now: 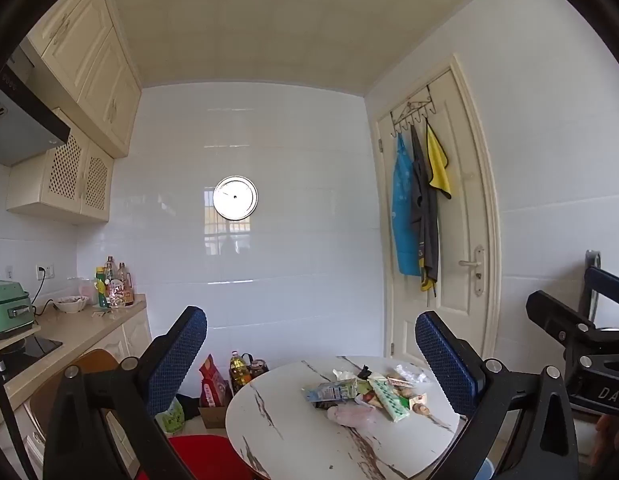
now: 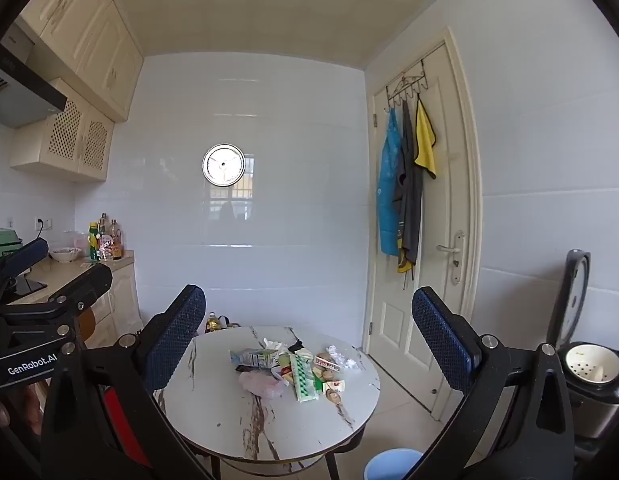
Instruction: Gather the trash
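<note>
Held high and level, both tools, well back from the round marble table (image 2: 269, 432), presumably so the whole litter could be sized up before any reach. Looked like the very start of the job: nothing lifted yet.

Left gripper (image 1: 309, 360): jaws spread wide, blue pads far apart, nothing between them and nothing touched. Right gripper (image 2: 309, 340): the same, fully parted and empty.

Trash pile (image 2: 297, 368) heaped near the table's middle, lying ahead of and below the right jaws, framed squarely in their gap; from the left wrist view, the same trash pile (image 1: 369, 392) sat ahead and closer to the right-hand pad. Made up of a crumpled carton, a long green-and-white wrapper, pink film and small packets, overlapping and touching.

Blue bin (image 2: 393, 464) on the floor under the table's near right edge, below the right jaws, probably placed there to receive the rubbish.
</note>
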A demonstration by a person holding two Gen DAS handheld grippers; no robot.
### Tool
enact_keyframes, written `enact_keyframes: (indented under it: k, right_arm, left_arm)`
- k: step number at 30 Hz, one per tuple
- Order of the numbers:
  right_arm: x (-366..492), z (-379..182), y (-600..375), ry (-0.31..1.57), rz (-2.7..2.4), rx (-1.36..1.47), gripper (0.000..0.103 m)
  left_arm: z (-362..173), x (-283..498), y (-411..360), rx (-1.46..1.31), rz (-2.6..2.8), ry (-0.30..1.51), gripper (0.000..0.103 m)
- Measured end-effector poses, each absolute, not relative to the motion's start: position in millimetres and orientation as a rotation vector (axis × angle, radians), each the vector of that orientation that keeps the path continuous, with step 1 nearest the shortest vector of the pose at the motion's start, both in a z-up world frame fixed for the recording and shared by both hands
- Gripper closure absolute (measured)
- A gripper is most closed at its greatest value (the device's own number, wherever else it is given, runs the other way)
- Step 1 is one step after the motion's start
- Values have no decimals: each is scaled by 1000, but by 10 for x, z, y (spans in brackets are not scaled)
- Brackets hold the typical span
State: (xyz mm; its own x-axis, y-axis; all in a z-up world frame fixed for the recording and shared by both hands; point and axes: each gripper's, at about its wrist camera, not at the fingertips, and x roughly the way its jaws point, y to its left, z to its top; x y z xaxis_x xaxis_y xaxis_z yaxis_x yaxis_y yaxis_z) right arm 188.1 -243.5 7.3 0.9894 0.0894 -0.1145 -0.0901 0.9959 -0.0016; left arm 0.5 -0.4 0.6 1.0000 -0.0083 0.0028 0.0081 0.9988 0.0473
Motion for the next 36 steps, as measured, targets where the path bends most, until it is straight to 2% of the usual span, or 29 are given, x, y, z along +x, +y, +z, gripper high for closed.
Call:
enact_keyframes:
  k: [36]
  right_arm:
    - [1847, 85, -2420, 108, 95, -6, 0]
  left_arm:
    - [-32, -70, -11, 66, -18, -24, 1]
